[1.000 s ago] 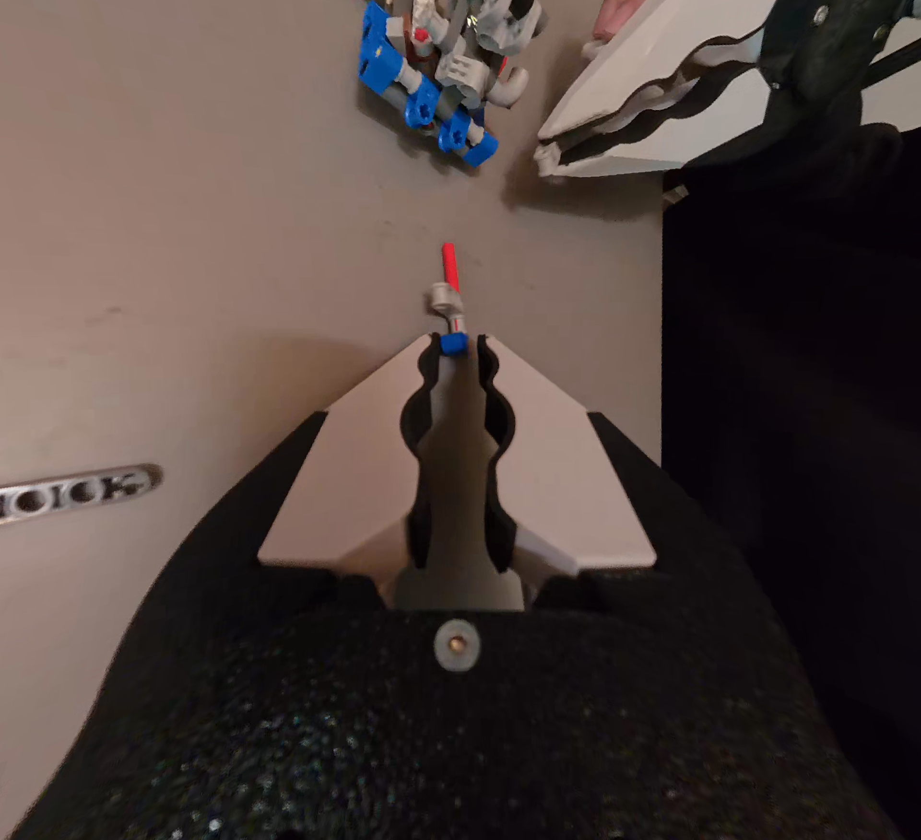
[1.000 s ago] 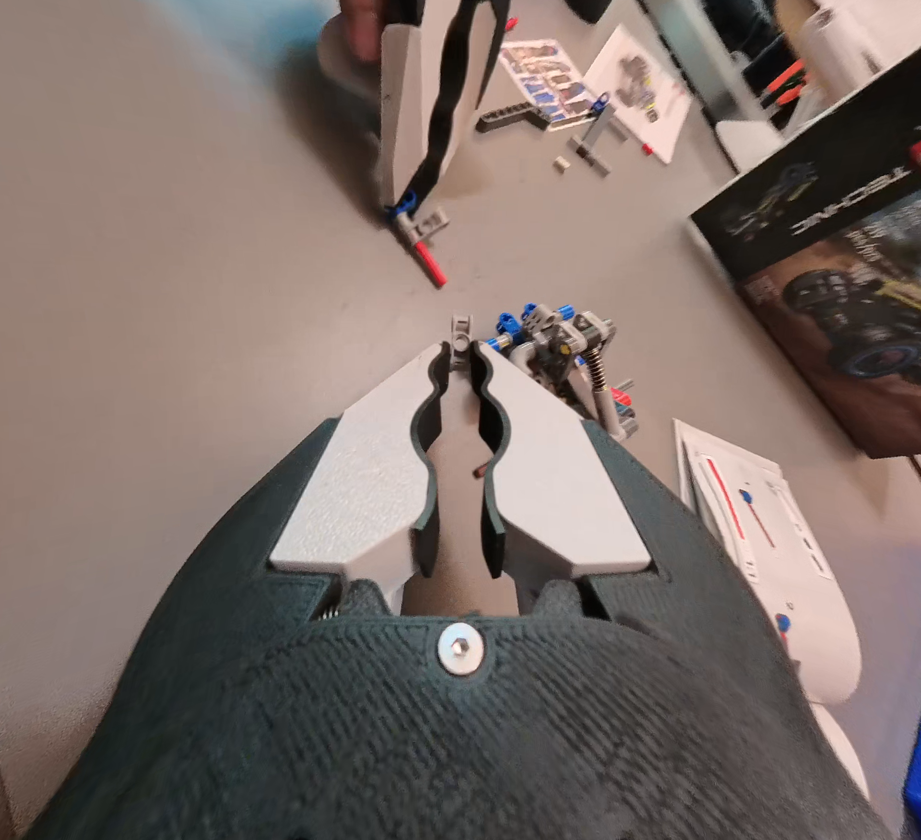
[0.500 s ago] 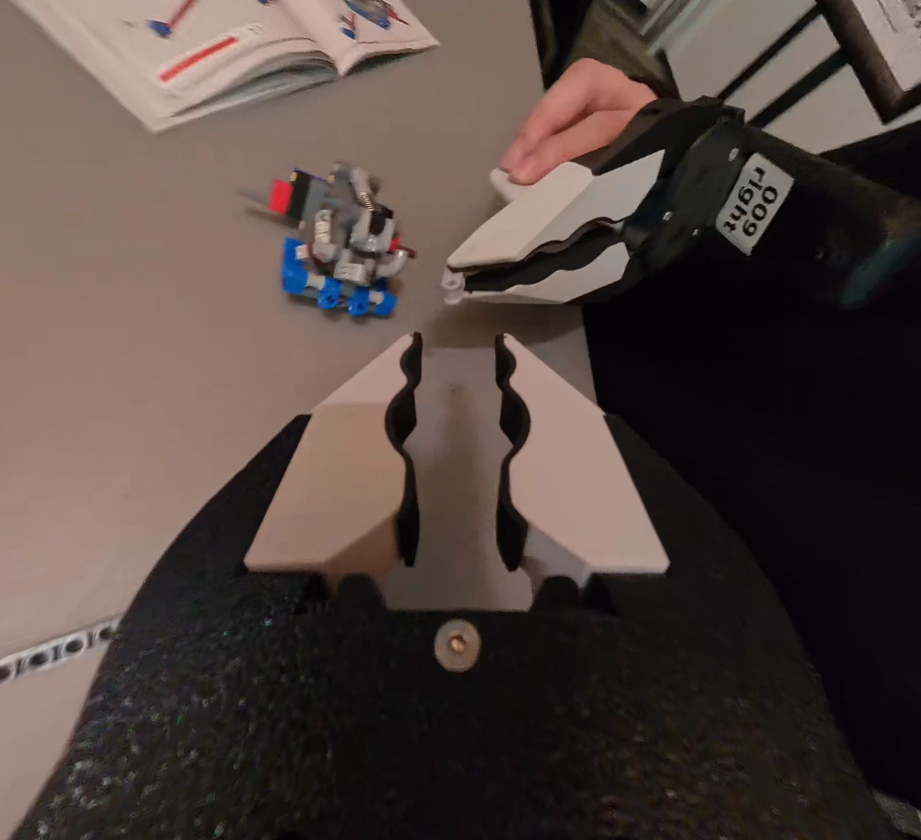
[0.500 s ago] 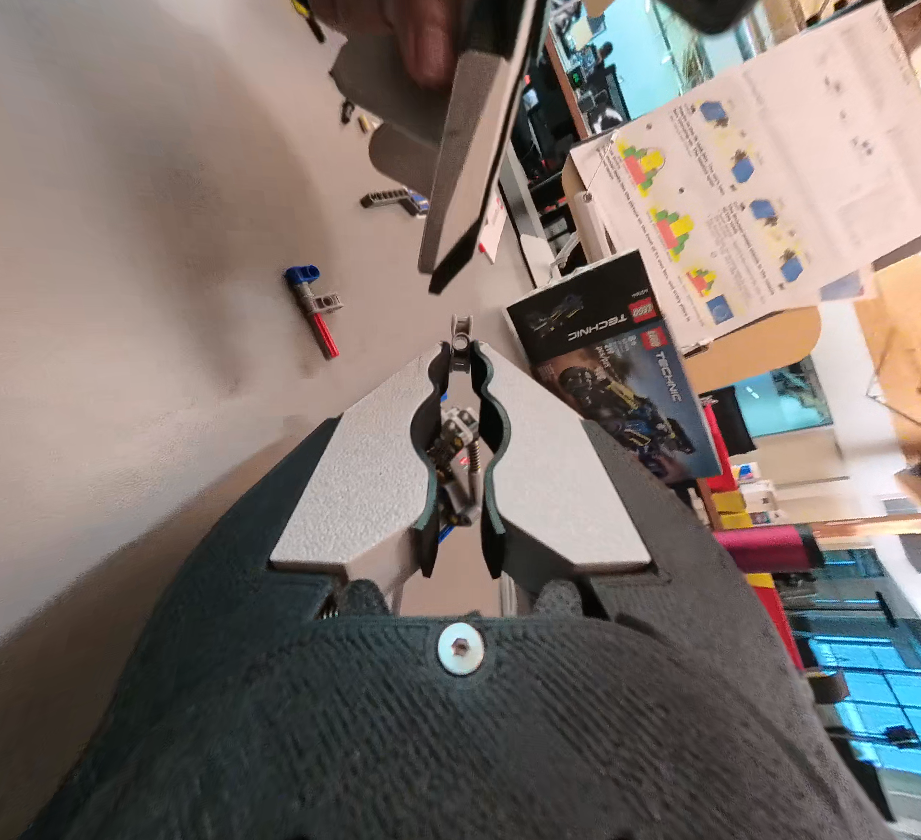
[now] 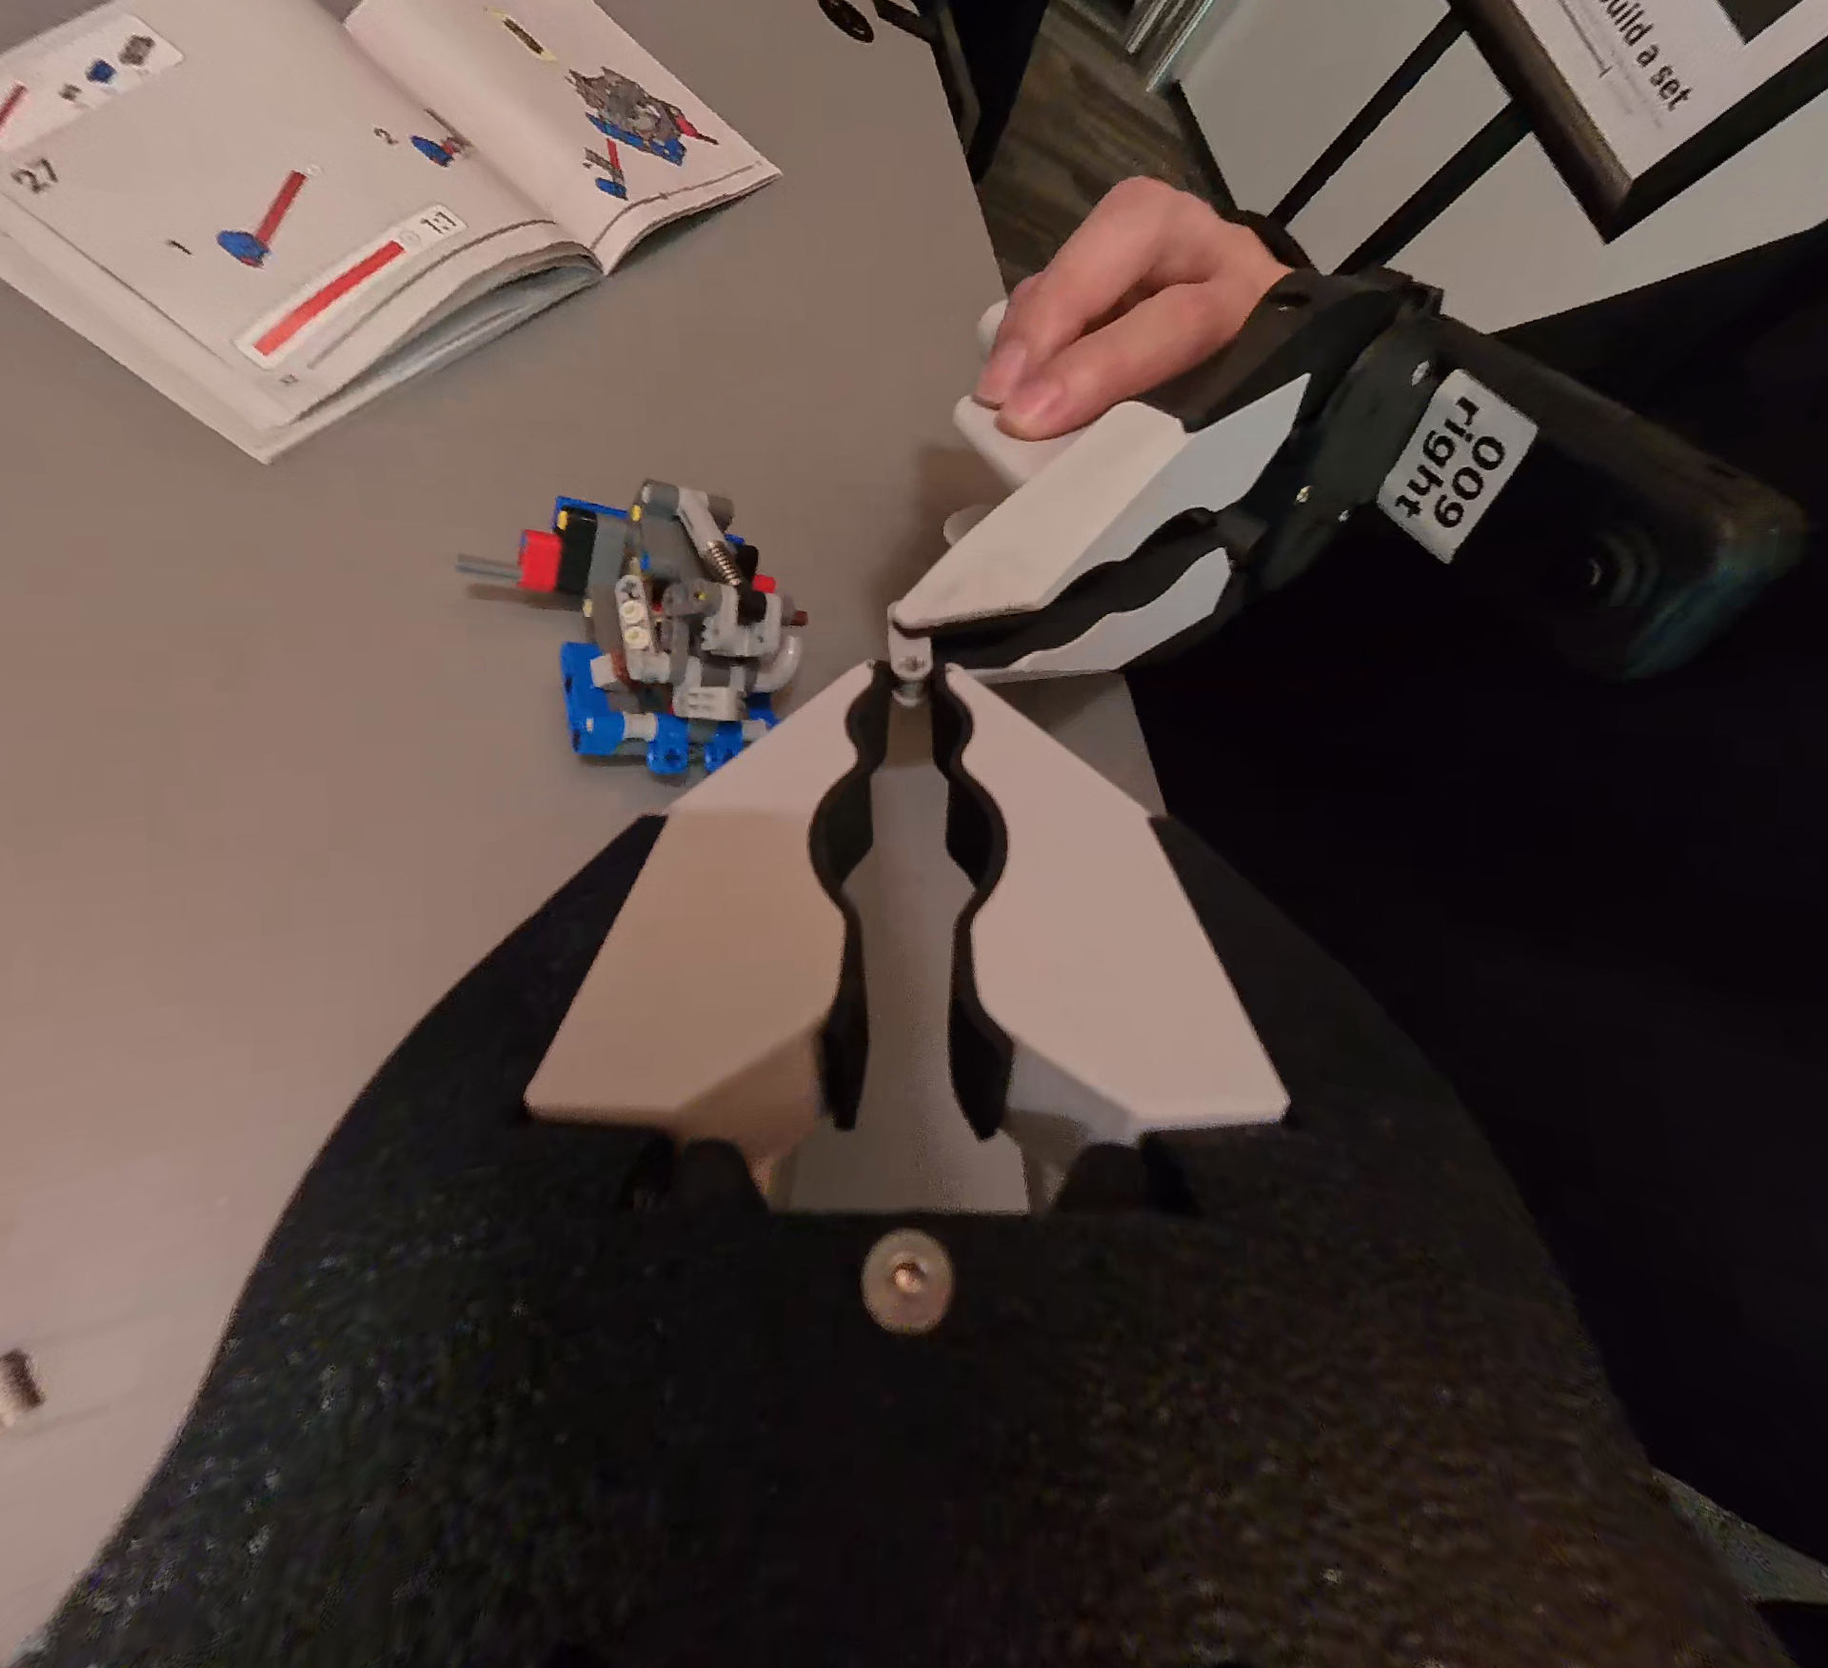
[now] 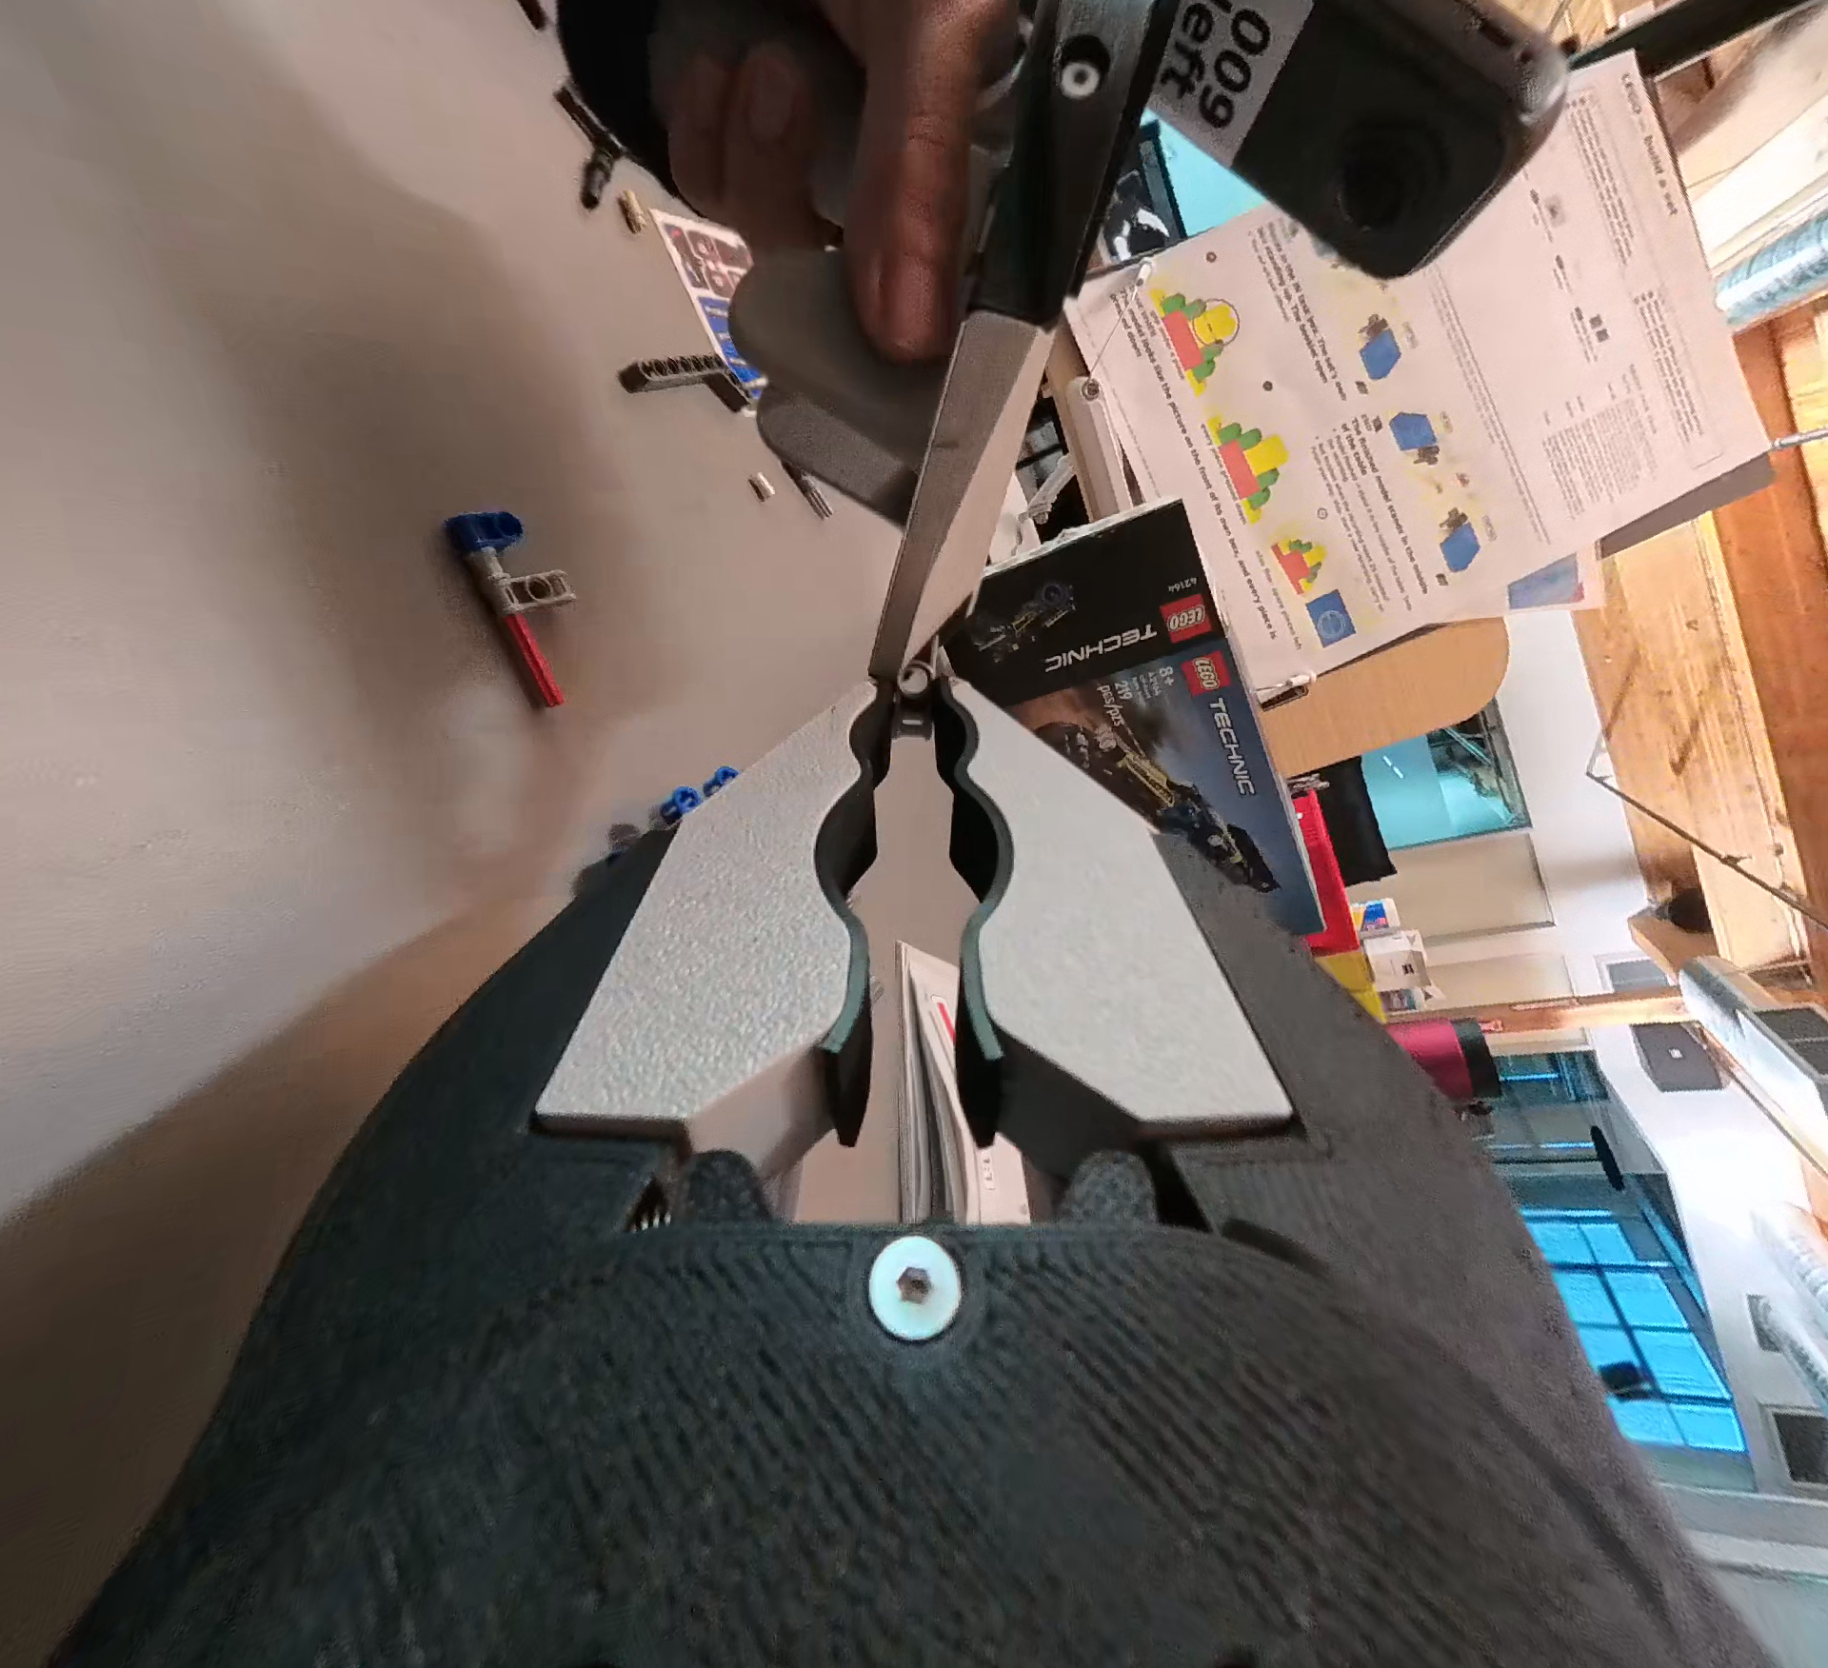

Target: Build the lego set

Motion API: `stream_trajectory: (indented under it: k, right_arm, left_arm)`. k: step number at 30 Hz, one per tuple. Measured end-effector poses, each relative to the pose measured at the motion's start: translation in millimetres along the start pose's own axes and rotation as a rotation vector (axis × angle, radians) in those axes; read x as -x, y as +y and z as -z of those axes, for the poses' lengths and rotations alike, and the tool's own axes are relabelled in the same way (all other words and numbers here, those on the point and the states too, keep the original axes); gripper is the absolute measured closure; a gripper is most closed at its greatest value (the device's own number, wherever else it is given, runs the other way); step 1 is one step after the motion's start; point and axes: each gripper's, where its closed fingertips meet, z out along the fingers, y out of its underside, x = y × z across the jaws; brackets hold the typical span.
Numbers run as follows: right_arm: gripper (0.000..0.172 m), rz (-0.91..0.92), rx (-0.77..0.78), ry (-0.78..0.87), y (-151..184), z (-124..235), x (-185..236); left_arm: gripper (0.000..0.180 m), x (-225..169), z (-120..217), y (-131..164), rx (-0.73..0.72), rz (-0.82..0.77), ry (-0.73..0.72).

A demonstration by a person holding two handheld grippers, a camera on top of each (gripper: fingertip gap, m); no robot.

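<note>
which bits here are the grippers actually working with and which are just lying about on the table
In use:
- small grey connector piece, pinched by the right gripper and met by the left gripper, tip to tip above the table

Lying about:
- part-built blue and grey model
- open instruction booklet
- red axle with blue and grey connectors
- set box
- loose pins and dark beam

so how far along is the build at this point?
Done: a partly built model sits on the table. In hand: both claws meet on one small grey connector, right claw and left claw each pinching it. Left: the red-axle piece lies loose.
</note>
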Motion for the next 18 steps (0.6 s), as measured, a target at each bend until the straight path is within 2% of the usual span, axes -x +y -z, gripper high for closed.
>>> stream_trajectory:
  k: [5,7,10,14,18]
  right_arm:
    - [0.166,-0.126,0.012,-0.038,7,0,0]
    - [0.166,-0.201,0.017,-0.071,12,2,1]
    - [0.151,-0.315,0.074,-0.147,30,5,3]
    - [0.143,-0.393,0.072,-0.354,41,9,13]
    - [0.139,-0.431,0.051,-0.471,47,2,5]
  left_arm:
    - [0.177,9,-2,-1,0.003,-0.090,-0.049]
    - [0.177,20,0,0,0.003,-0.152,-0.134]
    - [0.177,36,6,7,0.063,-0.244,-0.264]
    - [0.177,37,-1,11,0.121,-0.272,-0.315]
    - [0.177,43,-8,19,0.251,-0.326,-0.378]
